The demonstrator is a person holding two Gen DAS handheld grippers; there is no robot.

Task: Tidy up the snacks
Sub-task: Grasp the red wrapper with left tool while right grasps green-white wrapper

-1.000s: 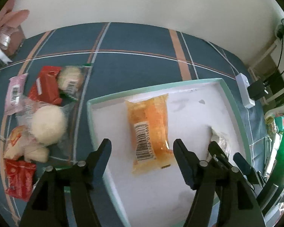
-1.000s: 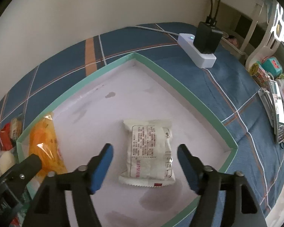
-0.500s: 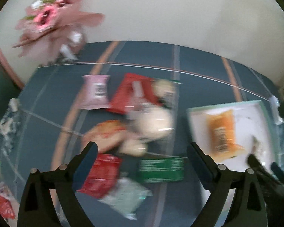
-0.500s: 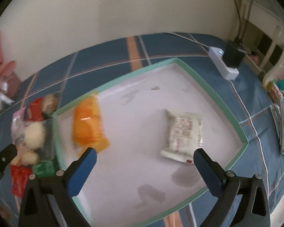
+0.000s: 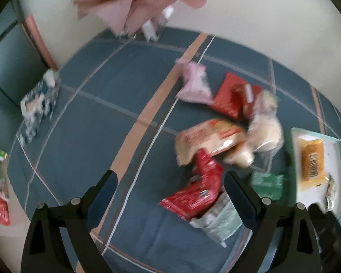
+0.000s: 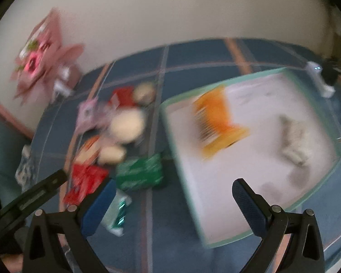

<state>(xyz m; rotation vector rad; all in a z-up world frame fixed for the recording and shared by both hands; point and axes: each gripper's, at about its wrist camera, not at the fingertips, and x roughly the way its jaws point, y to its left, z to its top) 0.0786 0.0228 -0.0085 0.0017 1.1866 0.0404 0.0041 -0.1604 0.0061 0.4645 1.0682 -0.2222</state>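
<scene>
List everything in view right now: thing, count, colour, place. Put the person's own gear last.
tray: one, white with mint-green rim, on the blue plaid cloth, right of the loose pile
orange packet: one, orange, in the tray
pale packet: one, whitish, in the tray, right of the orange one
red packets: at least two, red, in the pile
green packet: one, dark green, between pile and tray
pink packet: one, pale pink, far edge of the pile
bun packets: about three, cream, middle of the pile
pale-green packet: one, near edge of the pile
power strip: one, white, beyond the tray
left claw: open, empty, over the pile's left side
right claw: open, empty, over the tray's near-left edge
</scene>
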